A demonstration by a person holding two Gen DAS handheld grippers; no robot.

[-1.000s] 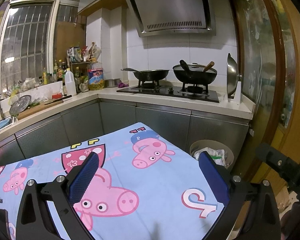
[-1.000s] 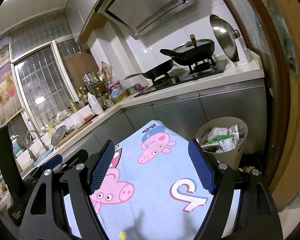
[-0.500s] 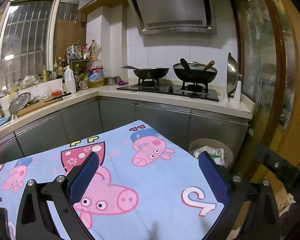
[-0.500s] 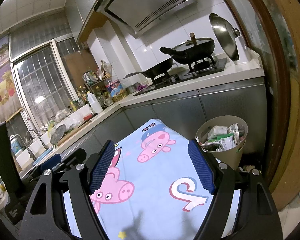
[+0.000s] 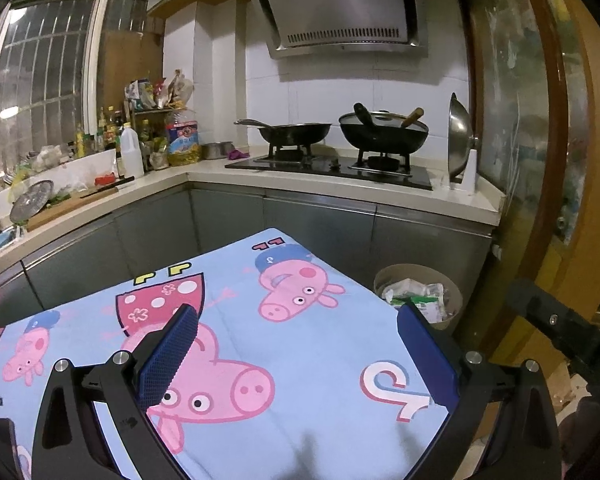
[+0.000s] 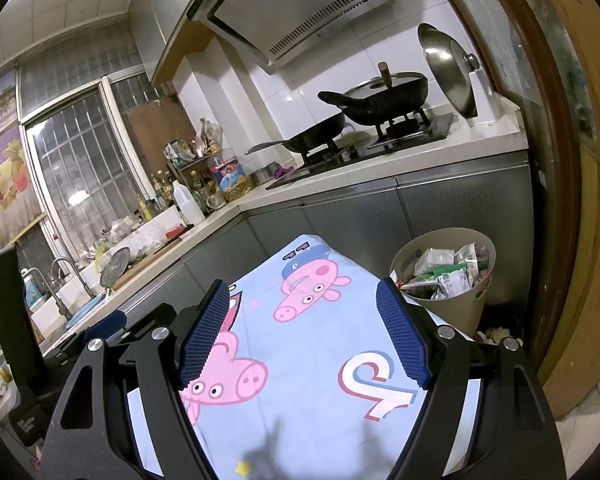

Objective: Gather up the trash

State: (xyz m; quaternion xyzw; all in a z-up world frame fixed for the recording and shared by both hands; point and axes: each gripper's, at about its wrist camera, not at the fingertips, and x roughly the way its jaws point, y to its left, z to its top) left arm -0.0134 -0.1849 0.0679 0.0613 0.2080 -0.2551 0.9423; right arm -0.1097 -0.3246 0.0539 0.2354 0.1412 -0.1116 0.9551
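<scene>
A beige waste bin [image 5: 418,294] full of crumpled wrappers stands on the floor past the table's far right corner; it also shows in the right wrist view [image 6: 446,276]. My left gripper [image 5: 298,354] is open and empty above the blue cartoon-pig tablecloth [image 5: 260,344]. My right gripper [image 6: 304,332] is open and empty above the same cloth [image 6: 312,360]. No loose trash shows on the cloth.
Grey cabinets under an L-shaped counter [image 5: 340,192] run behind the table. A stove with two black woks [image 5: 382,136] sits on it. Bottles and clutter [image 5: 140,144] fill the left corner. A wooden door frame [image 5: 572,160] stands at the right.
Both grippers have stayed open. The left view has shifted only slightly; the right one has barely moved.
</scene>
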